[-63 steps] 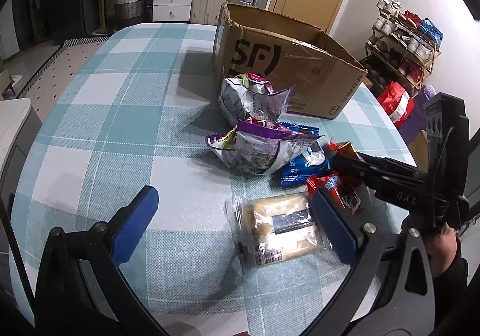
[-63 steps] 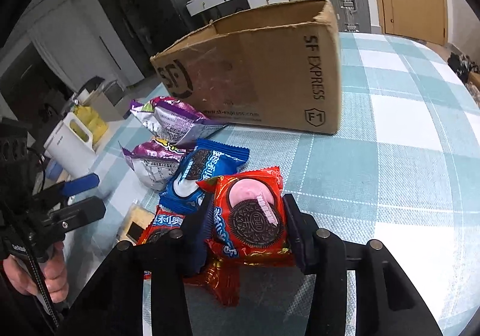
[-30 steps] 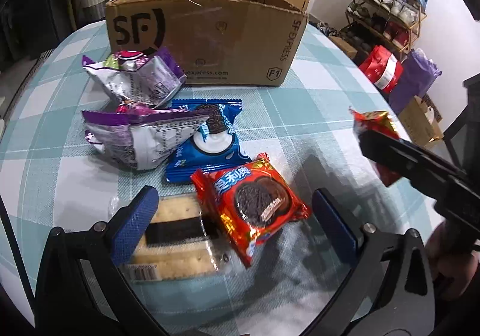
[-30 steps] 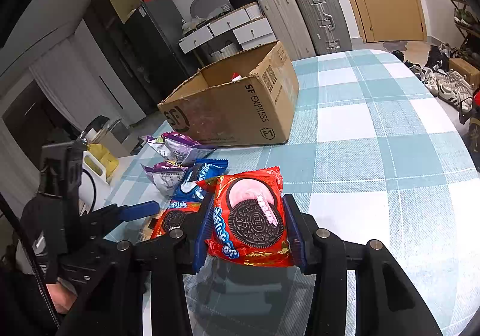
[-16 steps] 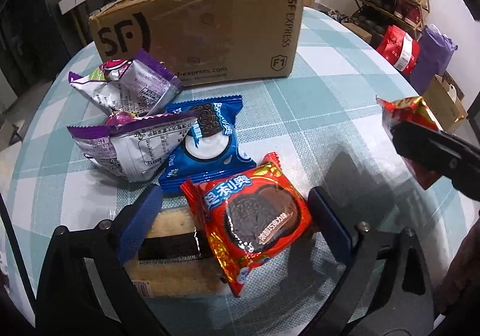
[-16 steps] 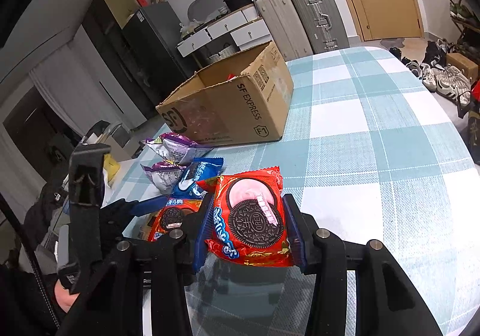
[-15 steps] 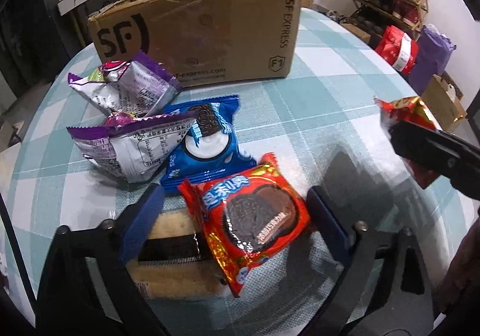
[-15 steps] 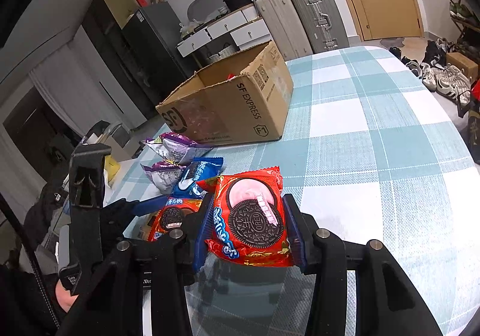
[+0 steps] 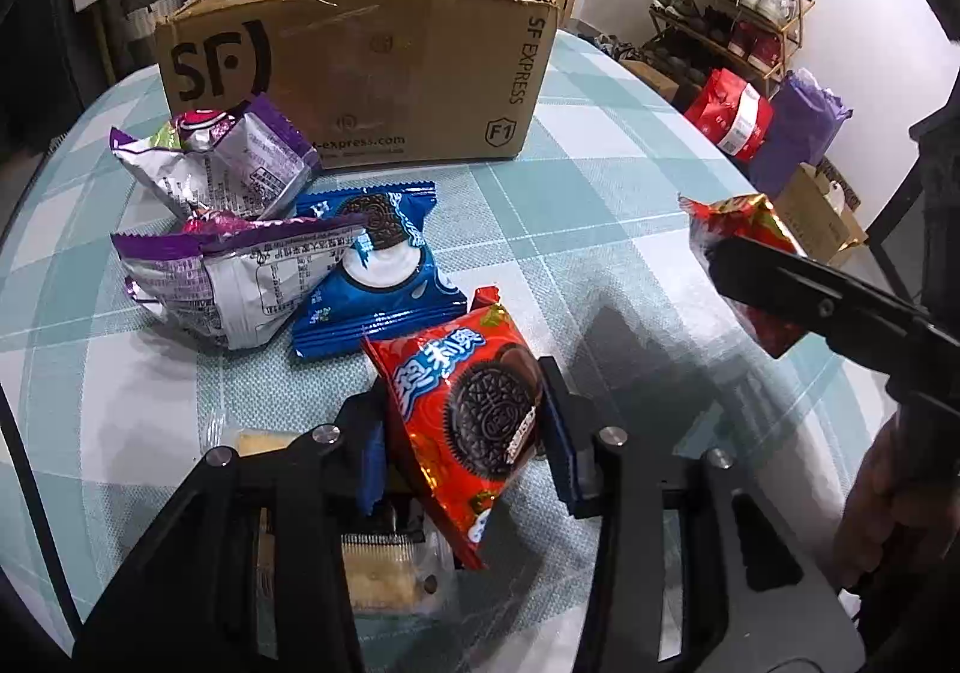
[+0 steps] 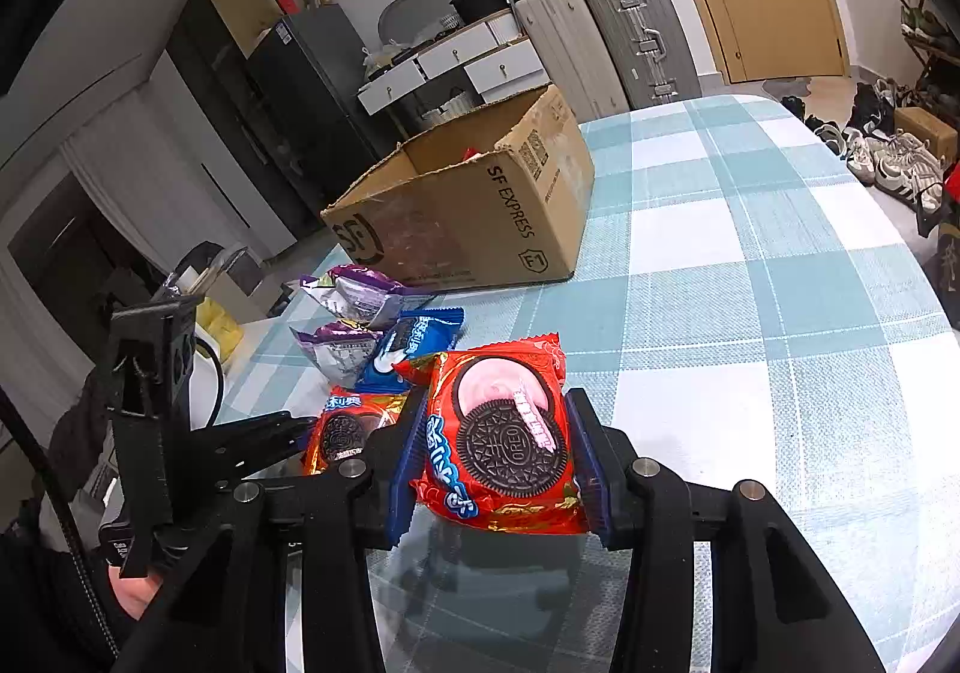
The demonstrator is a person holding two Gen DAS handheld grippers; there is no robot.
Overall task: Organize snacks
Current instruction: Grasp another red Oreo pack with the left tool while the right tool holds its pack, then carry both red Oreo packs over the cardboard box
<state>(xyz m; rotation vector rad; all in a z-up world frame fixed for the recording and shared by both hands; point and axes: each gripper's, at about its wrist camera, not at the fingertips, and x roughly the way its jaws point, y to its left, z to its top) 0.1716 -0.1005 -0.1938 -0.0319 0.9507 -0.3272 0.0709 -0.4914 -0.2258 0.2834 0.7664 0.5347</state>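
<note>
My left gripper [image 9: 462, 427] is shut on a red Oreo packet [image 9: 468, 409] and tilts it up off the table. My right gripper [image 10: 501, 463] is shut on another red Oreo packet [image 10: 504, 439] with pink cream on its picture, held above the table; it also shows in the left wrist view [image 9: 744, 253]. A blue Oreo packet [image 9: 372, 277], two purple-and-silver bags [image 9: 228, 277] and a clear-wrapped cracker pack [image 9: 378, 571] lie on the checked tablecloth. An open SF Express cardboard box [image 9: 360, 72] stands behind them.
The table has a teal-and-white checked cloth [image 10: 750, 313] with a rounded edge. Suitcases [image 10: 636, 36], drawers and a door stand behind the box. A shoe rack [image 9: 732, 12] and red and purple bags [image 9: 774, 120] are on the floor to the right.
My left gripper has closed on the red Oreo packet that lay between its open fingers and tipped it up. The right gripper still holds its packet, barely moved.
</note>
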